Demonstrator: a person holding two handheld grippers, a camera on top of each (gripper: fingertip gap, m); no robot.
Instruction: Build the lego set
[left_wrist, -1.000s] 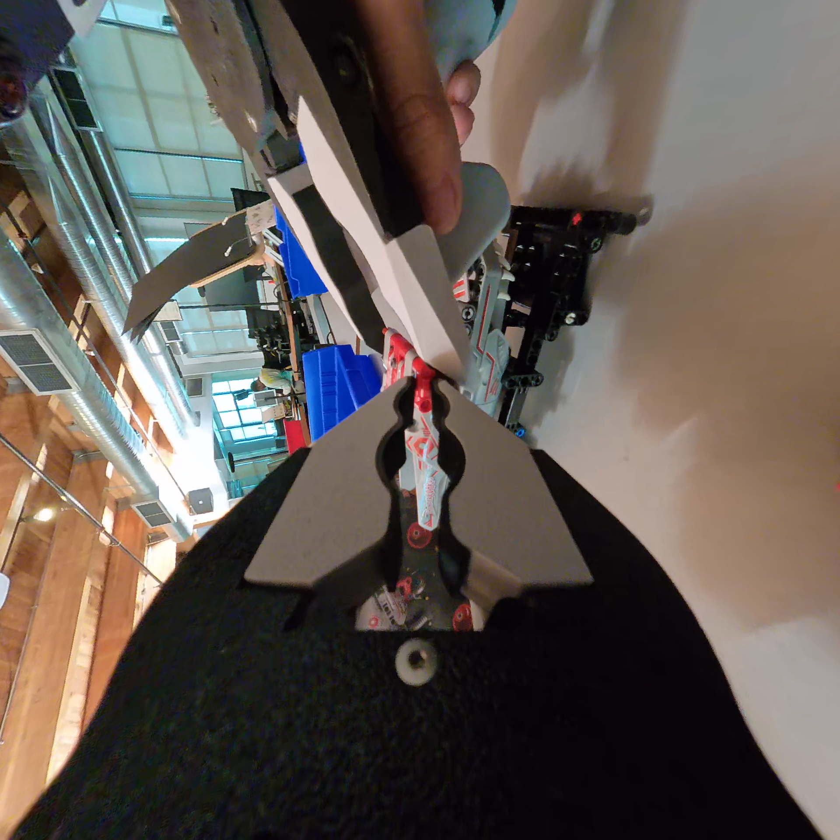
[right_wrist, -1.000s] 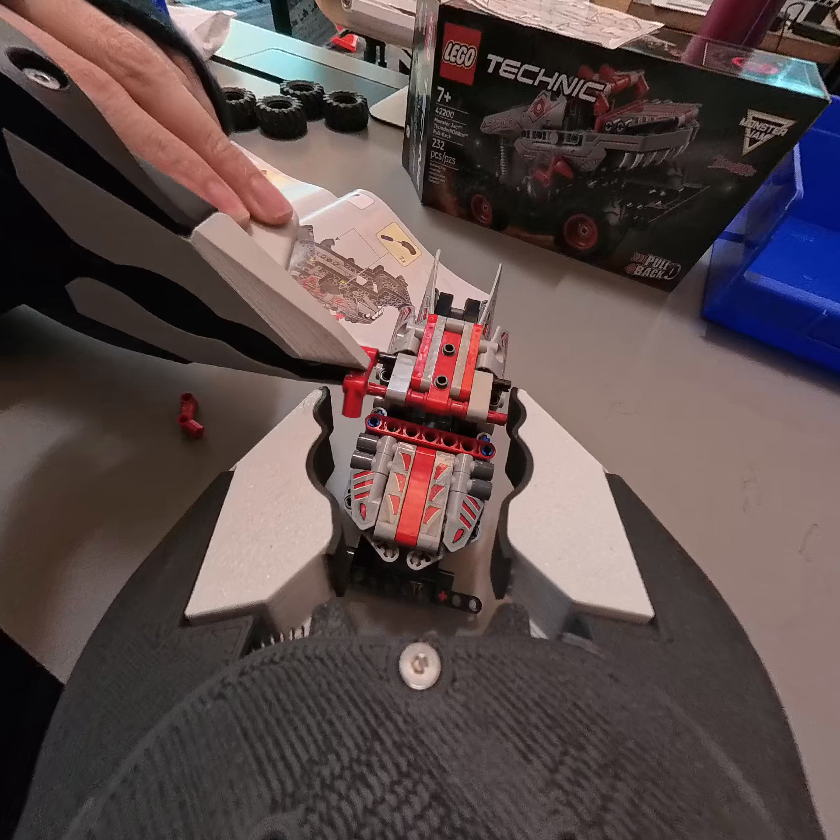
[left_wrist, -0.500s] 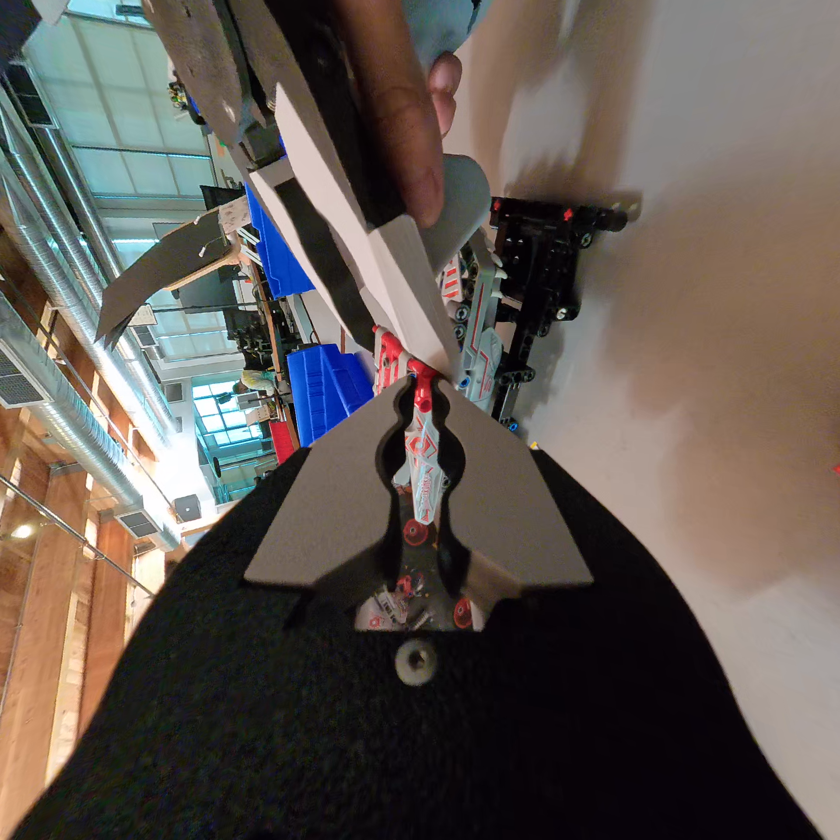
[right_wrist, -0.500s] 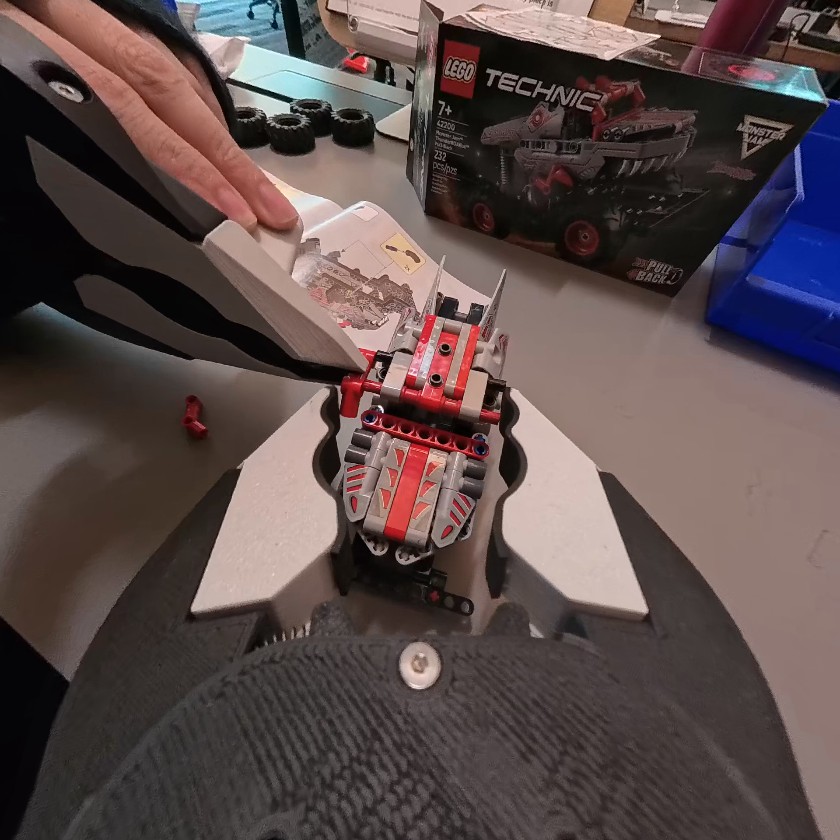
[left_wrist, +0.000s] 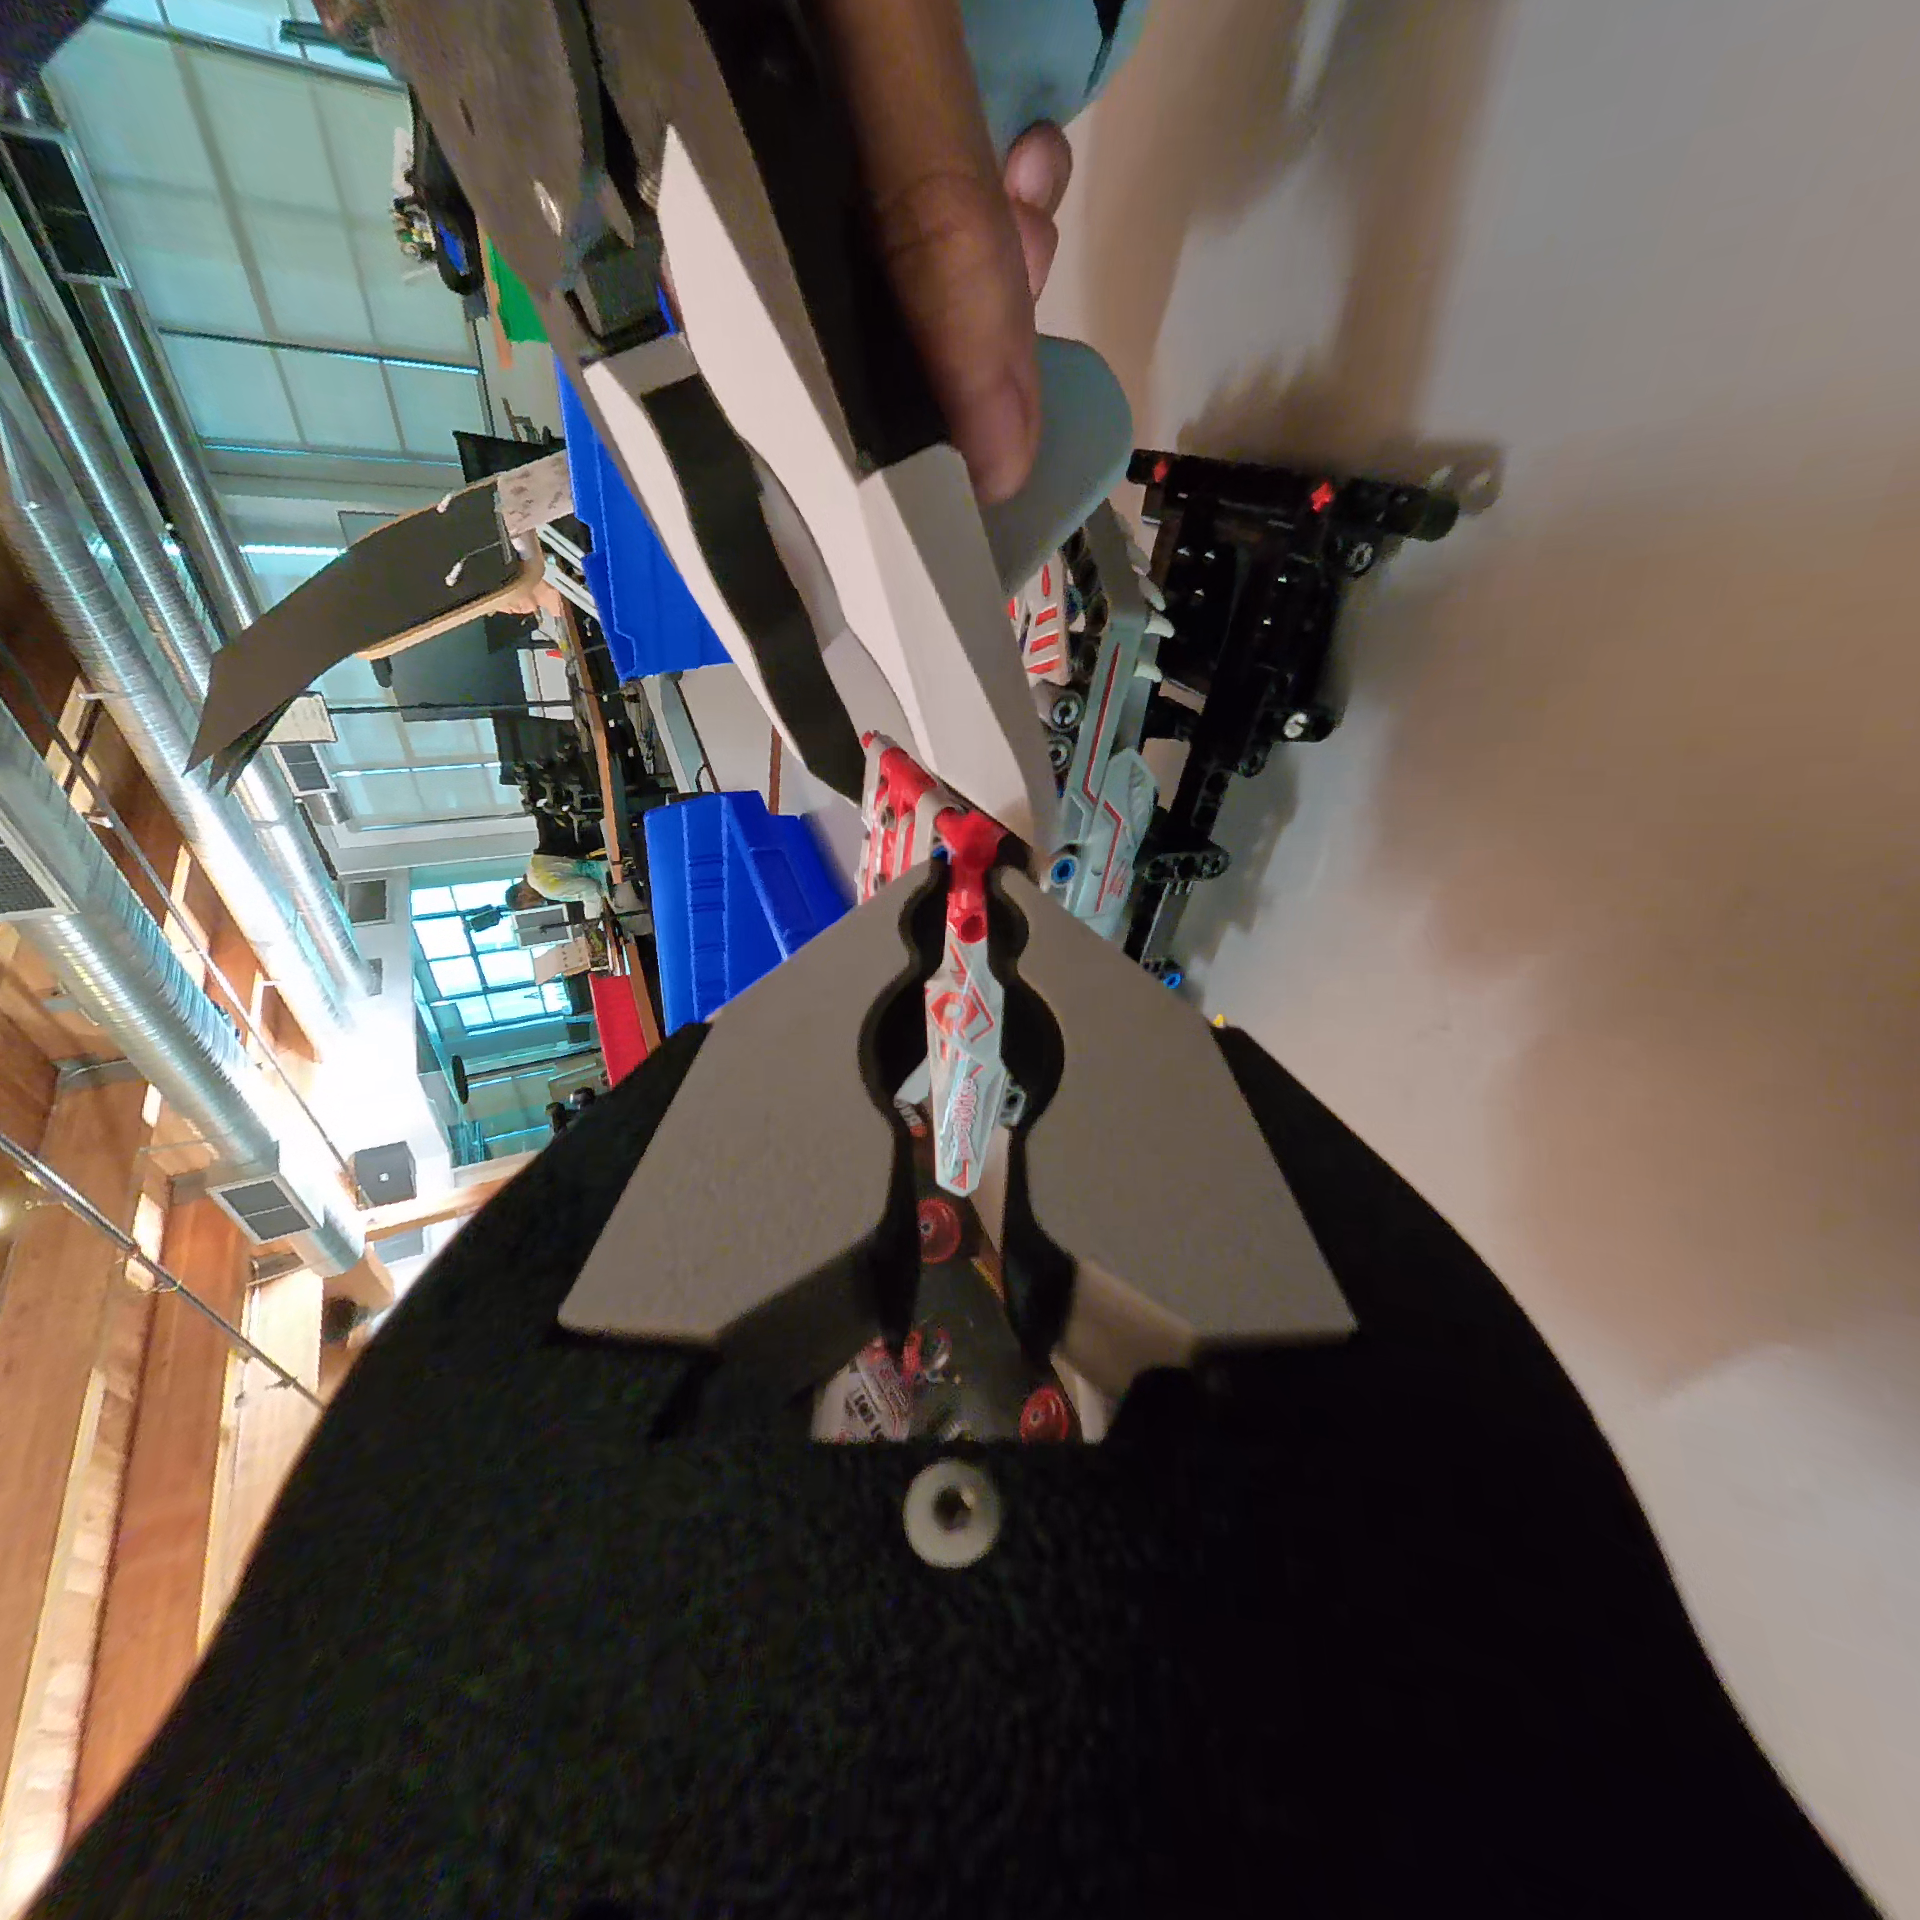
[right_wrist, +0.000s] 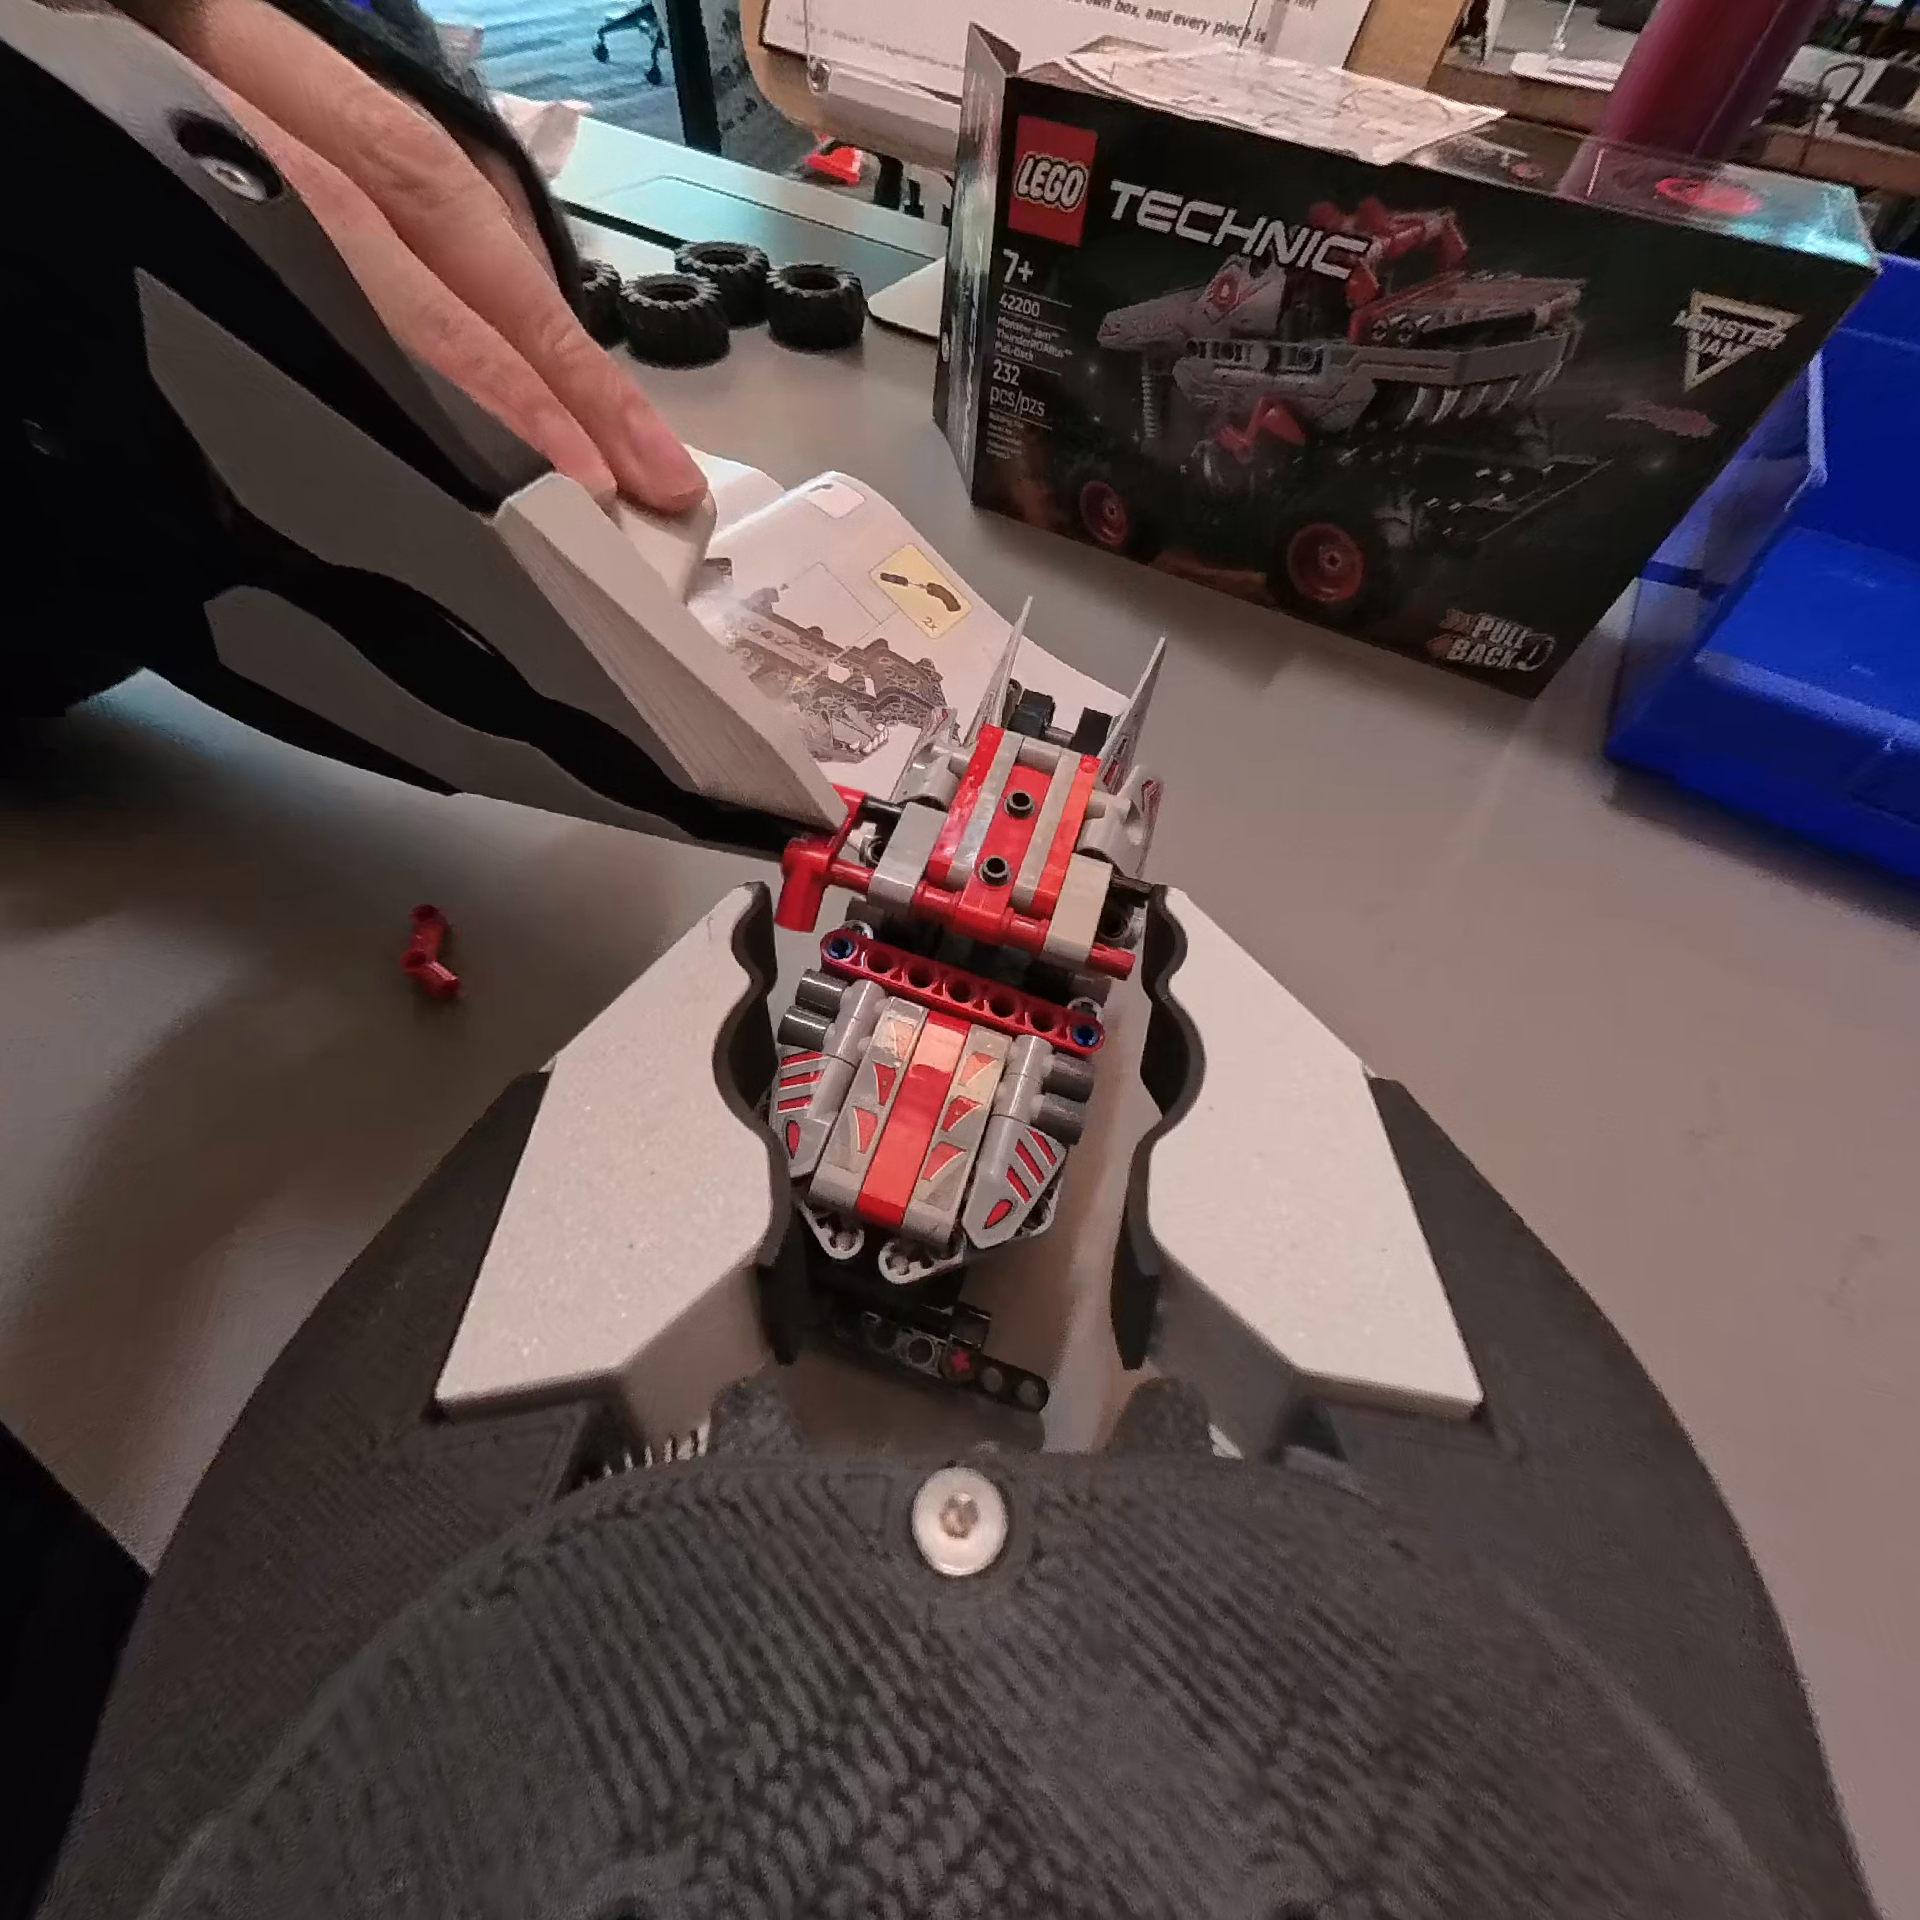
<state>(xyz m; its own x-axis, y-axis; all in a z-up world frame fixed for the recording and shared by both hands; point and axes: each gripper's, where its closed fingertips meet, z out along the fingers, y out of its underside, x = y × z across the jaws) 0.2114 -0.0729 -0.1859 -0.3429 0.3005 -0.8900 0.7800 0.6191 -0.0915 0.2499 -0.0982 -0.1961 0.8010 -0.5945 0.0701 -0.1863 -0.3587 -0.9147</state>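
From my right wrist view, the model truck (right_wrist: 956, 1049) stands on the table (right_wrist: 1507, 1039) between my right gripper (right_wrist: 951, 1049) fingers. My left gripper (right_wrist: 800, 831) meets its far-left corner. A loose connector (right_wrist: 428, 951) lies left, the instruction sheet (right_wrist: 831, 613) behind, the set's box (right_wrist: 1382, 364) far right, the tyres (right_wrist: 717, 301) far left.
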